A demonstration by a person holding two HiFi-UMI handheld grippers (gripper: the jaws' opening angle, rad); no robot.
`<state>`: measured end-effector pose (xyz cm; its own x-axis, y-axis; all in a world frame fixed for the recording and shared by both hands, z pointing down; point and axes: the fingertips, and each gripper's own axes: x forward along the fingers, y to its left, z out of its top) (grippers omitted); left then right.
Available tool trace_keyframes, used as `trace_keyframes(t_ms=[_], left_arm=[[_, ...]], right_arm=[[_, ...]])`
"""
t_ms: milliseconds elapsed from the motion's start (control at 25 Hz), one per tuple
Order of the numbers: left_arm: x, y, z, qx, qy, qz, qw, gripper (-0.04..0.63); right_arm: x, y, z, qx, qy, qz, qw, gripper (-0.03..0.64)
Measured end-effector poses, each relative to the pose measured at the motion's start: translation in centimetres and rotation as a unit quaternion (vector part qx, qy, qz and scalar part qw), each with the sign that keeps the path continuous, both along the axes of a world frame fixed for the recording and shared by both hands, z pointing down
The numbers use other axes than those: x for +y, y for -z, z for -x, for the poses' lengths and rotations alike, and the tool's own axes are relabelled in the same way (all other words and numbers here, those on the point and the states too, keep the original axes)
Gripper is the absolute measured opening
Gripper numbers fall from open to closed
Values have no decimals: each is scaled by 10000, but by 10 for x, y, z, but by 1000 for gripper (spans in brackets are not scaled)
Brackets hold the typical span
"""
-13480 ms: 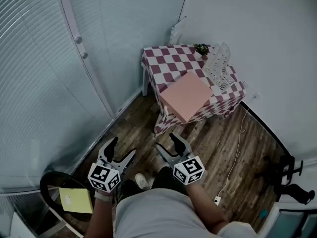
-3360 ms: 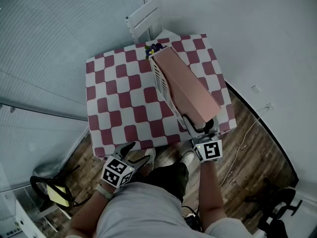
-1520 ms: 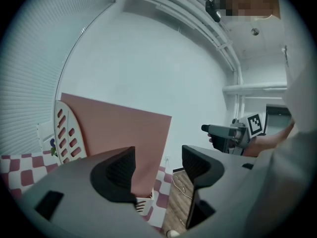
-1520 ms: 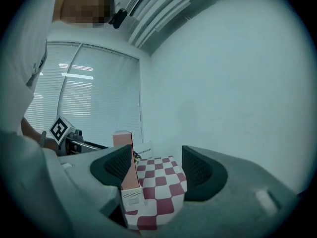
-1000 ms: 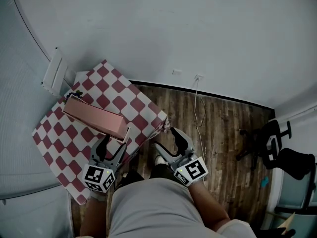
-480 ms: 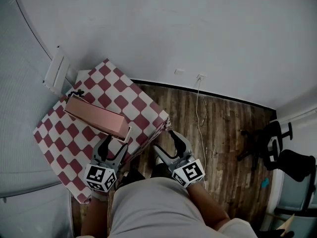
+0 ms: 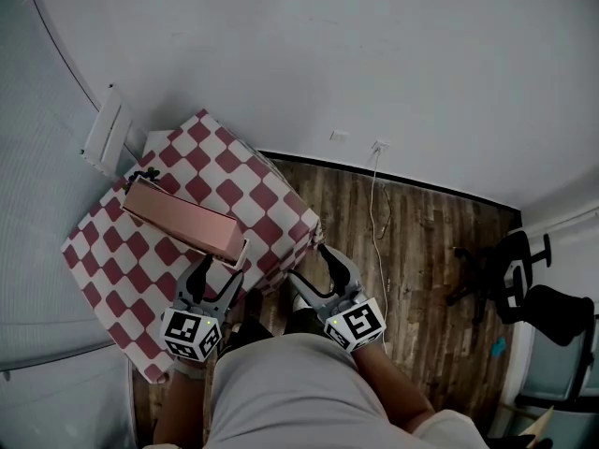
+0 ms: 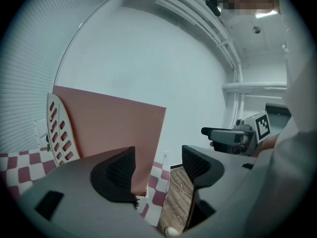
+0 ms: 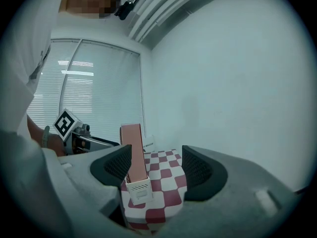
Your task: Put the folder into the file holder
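Left tongs (image 7: 220, 269) and right tongs (image 7: 312, 266) gape empty — job looks done.
Pink folder (image 7: 178, 218) stands in the file holder (image 9: 137, 190) on the checkered desk (image 7: 271, 215) — long axis running away from the nearer left tongs.

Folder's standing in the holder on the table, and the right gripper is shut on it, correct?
No: the right gripper is open and holds nothing, as the right gripper view shows. The folder does stand in the holder on the table.
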<state>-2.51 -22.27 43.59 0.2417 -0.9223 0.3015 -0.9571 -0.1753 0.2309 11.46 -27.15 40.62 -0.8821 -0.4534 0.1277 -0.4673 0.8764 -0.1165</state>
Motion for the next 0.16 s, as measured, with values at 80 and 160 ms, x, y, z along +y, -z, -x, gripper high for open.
trace_keyframes(t_ms=[80,160], left_arm=[[1,0,1,8,-4,6,10000,291],[3,0,3,20,-4,7,10000,291]], right_arm=[[1,0,2,9,-1,2,10000,316],[2,0,3,19,-3,5,10000,316]])
